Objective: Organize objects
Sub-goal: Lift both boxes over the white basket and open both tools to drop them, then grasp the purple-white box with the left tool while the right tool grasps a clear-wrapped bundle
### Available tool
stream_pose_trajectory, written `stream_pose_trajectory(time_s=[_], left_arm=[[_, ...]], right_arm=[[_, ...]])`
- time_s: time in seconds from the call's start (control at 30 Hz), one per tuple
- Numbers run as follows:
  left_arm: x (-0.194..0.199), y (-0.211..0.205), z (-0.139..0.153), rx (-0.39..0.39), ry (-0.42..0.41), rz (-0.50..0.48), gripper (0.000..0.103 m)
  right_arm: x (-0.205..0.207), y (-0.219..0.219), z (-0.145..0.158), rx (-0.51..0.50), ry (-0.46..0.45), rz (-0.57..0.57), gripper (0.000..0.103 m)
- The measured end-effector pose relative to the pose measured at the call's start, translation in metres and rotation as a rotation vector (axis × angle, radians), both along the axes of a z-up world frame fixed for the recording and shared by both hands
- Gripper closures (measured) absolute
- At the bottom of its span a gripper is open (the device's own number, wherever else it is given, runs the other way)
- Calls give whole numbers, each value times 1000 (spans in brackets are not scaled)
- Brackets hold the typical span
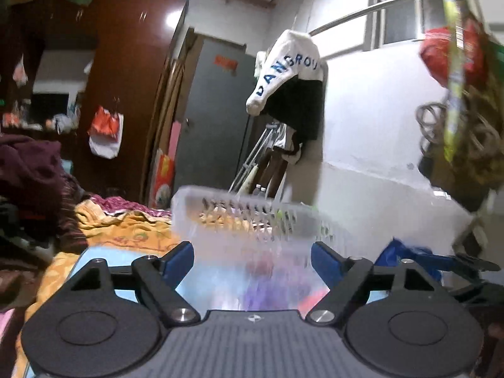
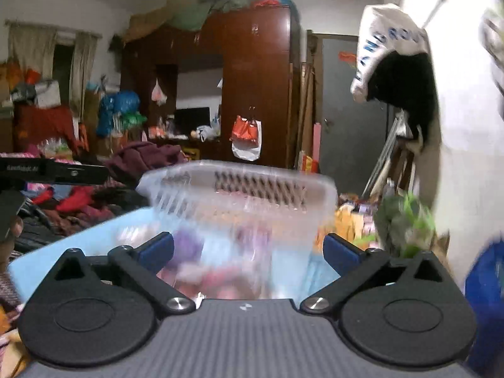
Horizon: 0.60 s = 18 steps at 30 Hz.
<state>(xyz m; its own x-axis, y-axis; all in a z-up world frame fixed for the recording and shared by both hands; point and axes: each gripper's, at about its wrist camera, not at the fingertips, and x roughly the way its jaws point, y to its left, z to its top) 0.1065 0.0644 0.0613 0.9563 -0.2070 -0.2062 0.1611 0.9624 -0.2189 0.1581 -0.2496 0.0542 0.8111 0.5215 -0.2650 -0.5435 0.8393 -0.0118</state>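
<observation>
A clear plastic basket with slotted walls [image 1: 252,217] stands on a light blue surface [image 1: 94,255] just ahead of my left gripper [image 1: 252,260], which is open and empty. The same basket [image 2: 245,189] shows in the right wrist view, blurred, with pink and purple items [image 2: 189,249] inside it. My right gripper [image 2: 249,249] is open and empty, its blue pads either side of the basket's near wall. The right gripper also shows at the right edge of the left wrist view [image 1: 472,266]. The left gripper shows at the left edge of the right wrist view [image 2: 53,170].
A bed with orange and maroon bedding [image 1: 126,223] lies to the left. A brown wardrobe [image 2: 255,88] and grey door [image 1: 214,110] stand behind. A white garment [image 1: 283,69] hangs on a rail by the wall. A green object [image 2: 406,220] sits right of the basket.
</observation>
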Motion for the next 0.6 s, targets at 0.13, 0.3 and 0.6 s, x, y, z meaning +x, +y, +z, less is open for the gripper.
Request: stream_pose_trajectory(time_s=[0.13,0.3,0.6], left_arm=[[-37,-3,-51,-33,42,2,18],[-37,-25,-74,66,64,-16,18],[-19,-47,-85,165,80,52,18]], right_arm=[[-25,-19,-48,51,78,-63,0],[-19,-12,-70,59,124,-102,0],[-16,4,-74,14,82,-121,22]])
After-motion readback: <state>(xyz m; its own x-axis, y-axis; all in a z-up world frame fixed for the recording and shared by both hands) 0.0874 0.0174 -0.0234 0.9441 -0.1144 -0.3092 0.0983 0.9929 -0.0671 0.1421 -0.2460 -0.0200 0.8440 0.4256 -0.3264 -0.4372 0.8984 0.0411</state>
